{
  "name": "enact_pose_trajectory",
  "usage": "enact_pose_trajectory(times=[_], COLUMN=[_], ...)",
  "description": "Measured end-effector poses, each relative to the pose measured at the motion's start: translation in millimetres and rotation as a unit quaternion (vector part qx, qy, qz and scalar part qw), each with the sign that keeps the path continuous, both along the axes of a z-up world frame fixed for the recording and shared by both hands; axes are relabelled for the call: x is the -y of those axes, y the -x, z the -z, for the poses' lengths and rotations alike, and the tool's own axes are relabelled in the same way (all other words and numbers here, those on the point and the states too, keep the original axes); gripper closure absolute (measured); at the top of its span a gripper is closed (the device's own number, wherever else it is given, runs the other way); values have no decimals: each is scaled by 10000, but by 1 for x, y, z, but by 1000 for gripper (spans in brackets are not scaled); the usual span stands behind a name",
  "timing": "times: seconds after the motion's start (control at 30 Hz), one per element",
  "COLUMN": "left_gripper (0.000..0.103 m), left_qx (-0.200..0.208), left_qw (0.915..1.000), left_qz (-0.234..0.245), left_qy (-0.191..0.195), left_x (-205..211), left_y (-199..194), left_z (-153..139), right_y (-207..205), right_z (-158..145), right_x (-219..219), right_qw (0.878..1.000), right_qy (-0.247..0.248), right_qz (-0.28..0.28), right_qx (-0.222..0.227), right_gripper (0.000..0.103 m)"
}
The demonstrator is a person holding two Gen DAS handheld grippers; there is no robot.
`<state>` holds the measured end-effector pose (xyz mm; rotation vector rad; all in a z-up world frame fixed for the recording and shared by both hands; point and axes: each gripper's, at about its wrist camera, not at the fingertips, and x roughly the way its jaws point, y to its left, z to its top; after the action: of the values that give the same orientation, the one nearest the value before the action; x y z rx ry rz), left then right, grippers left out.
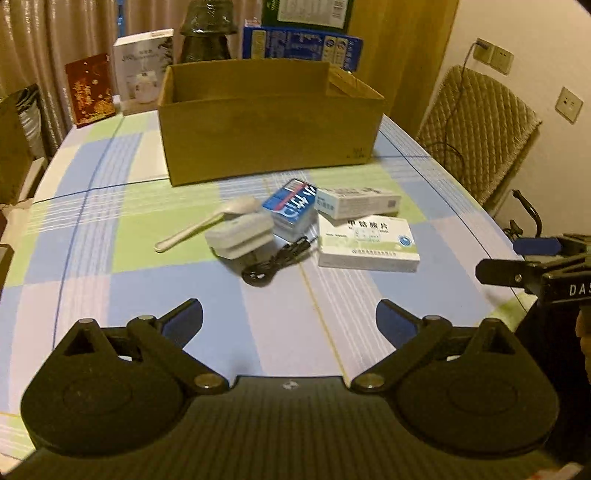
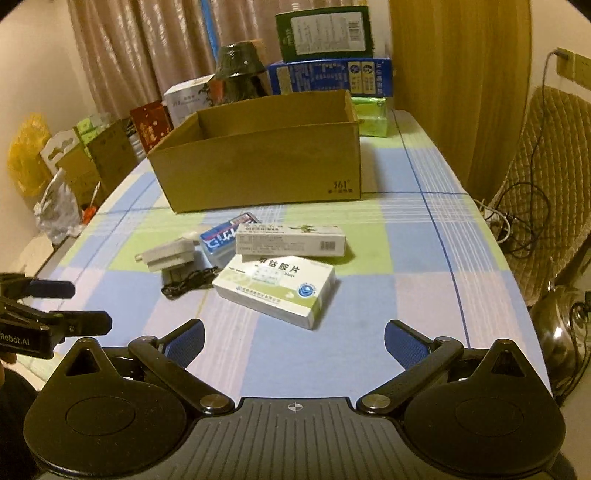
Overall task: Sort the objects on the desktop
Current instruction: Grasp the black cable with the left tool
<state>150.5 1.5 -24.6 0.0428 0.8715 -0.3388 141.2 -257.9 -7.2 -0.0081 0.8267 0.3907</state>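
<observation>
A small heap lies mid-table in front of an open cardboard box. It holds a white and green medicine box, a long white carton, a blue pack, a white charger with a black cable, and a white spoon. My left gripper hangs open short of the heap, nothing between its fingers. My right gripper is open too, near the medicine box.
The checked tablecloth covers a table whose right edge curves past a quilted chair. Behind the cardboard box stand a blue carton, a white box, a red box and a dark pot.
</observation>
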Motion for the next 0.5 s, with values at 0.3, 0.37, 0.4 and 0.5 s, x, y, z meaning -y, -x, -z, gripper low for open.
enact_pose_trajectory(times=[0.3, 0.37, 0.4, 0.5], left_gripper=[15, 20, 25, 27], left_qx=[-177, -161, -160, -165], left_qw=[9993, 9989, 9987, 9978], left_qz=[264, 298, 327, 479], left_qy=[-209, -310, -354, -428], left_x=[5, 6, 7, 9], left_y=[-17, -22, -25, -34], left_z=[20, 24, 26, 33], right_y=[-21, -27, -31, -43], right_z=[15, 19, 20, 27], right_x=[-2, -2, -3, -9], right_qw=[9992, 9988, 9985, 9958], right_qy=[205, 274, 335, 592], right_qz=[-292, -346, -383, -646], right_qx=[-184, -214, -218, -257], right_gripper=[2, 2, 3, 3])
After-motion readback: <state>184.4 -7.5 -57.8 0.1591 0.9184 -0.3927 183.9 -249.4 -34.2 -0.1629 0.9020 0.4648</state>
